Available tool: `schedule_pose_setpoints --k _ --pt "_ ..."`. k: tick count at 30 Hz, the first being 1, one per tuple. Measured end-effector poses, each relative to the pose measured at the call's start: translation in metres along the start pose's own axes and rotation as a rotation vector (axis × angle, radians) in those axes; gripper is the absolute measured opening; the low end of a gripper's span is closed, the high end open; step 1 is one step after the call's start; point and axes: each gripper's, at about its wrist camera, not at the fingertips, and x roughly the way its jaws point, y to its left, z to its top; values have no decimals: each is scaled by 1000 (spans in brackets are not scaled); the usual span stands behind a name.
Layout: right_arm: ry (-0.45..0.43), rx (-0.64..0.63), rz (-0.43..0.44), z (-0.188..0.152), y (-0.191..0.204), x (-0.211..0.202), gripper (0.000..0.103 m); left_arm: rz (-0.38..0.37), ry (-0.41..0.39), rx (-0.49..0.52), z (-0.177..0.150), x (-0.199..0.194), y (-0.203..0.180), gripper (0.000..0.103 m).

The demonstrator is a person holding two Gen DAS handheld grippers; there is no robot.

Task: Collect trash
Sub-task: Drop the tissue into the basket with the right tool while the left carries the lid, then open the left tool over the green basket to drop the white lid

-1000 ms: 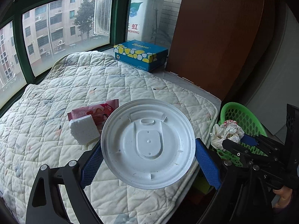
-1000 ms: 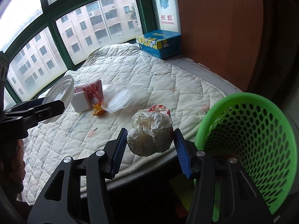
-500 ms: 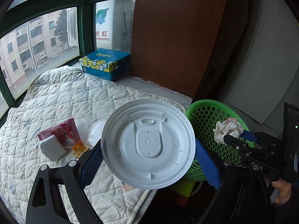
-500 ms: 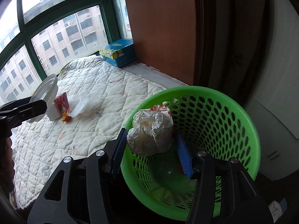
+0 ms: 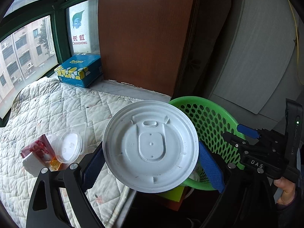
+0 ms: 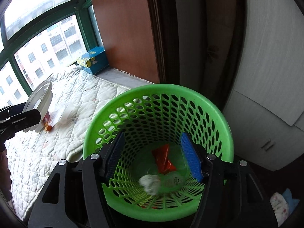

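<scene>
My left gripper (image 5: 151,166) is shut on a round white plastic lid (image 5: 150,145), held up beside the green mesh basket (image 5: 209,117). My right gripper (image 6: 152,155) is open and empty over the basket's (image 6: 190,91) mouth. The crumpled white paper ball (image 6: 150,183) lies on the basket floor beside a red-orange wrapper (image 6: 163,158). The right gripper (image 5: 247,133) shows in the left wrist view over the basket rim; the lid (image 6: 39,106) shows in the right wrist view at left.
A quilted white pad (image 5: 57,106) holds a clear plastic cup lid (image 5: 69,148), a red snack wrapper (image 5: 38,148), a white foam block (image 5: 32,164) and an orange scrap (image 5: 55,164). A blue tissue box (image 5: 79,70) stands by the window. A brown panel (image 5: 142,34) rises behind the basket.
My right gripper has opened and the paper ball has dropped into the basket. My left gripper has swung right toward the basket with the lid still held.
</scene>
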Motion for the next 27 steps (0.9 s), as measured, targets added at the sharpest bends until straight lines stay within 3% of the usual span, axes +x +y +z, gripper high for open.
schedule_pose_setpoints --k 27 --pt "-51 73 -41 -9 -37 -20 71 -66 95 63 4 63 -60 93"
